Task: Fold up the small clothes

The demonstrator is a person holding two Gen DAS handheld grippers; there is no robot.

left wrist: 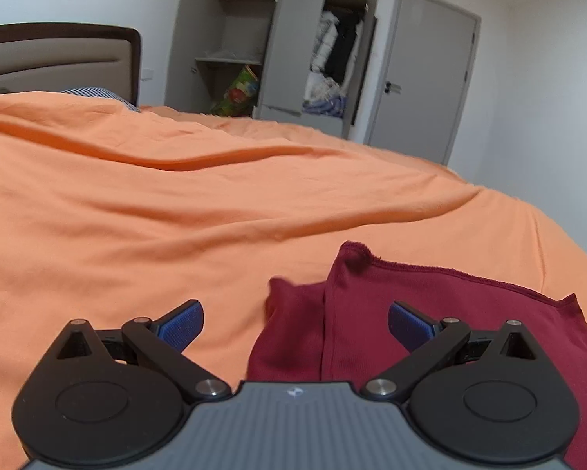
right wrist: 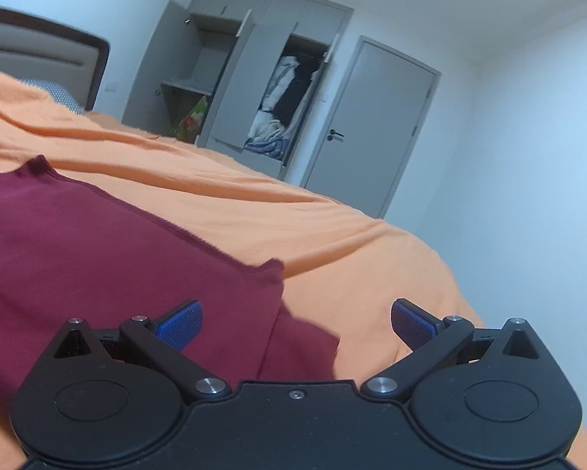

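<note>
Orange bedding (left wrist: pixel 176 203) covered a wide bed that filled most of both wrist views, its cloth rumpled into long shallow folds. At the far left stood a dark-framed padded headboard (left wrist: pixel 58 58), with a blue-and-white checked pillow (left wrist: pixel 97 94) just showing above the cover beside it. Further right, against the back wall, a grey wardrobe (left wrist: pixel 270 47) stood with its doors swung open; a colourful bag (left wrist: pixel 238 92) sat on its floor in the left compartment, and hanging and heaped clothes (left wrist: pixel 332 58) filled the right one. A closed grey door (left wrist: pixel 422 78) with a dark handle came next, then bare white wall. Nearer the cameras, a maroon garment (left wrist: pixel 371 313) lay on the bedding. In the left wrist view the left hand-held gripper (left wrist: pixel 296 323) hung over its left edge with its blue-padded fingers (left wrist: pixel 183 325) spread wide apart, one over the bare orange cover and the other over the maroon cloth, which seemed doubled over along a vertical crease, though the blur made that uncertain. In the right wrist view the right hand-held gripper (right wrist: pixel 296 323) hung over the garment's right corner (right wrist: pixel 270 270), its fingers likewise spread wide and holding nothing, the left one above maroon fabric and the right one above the orange bedding.
</note>
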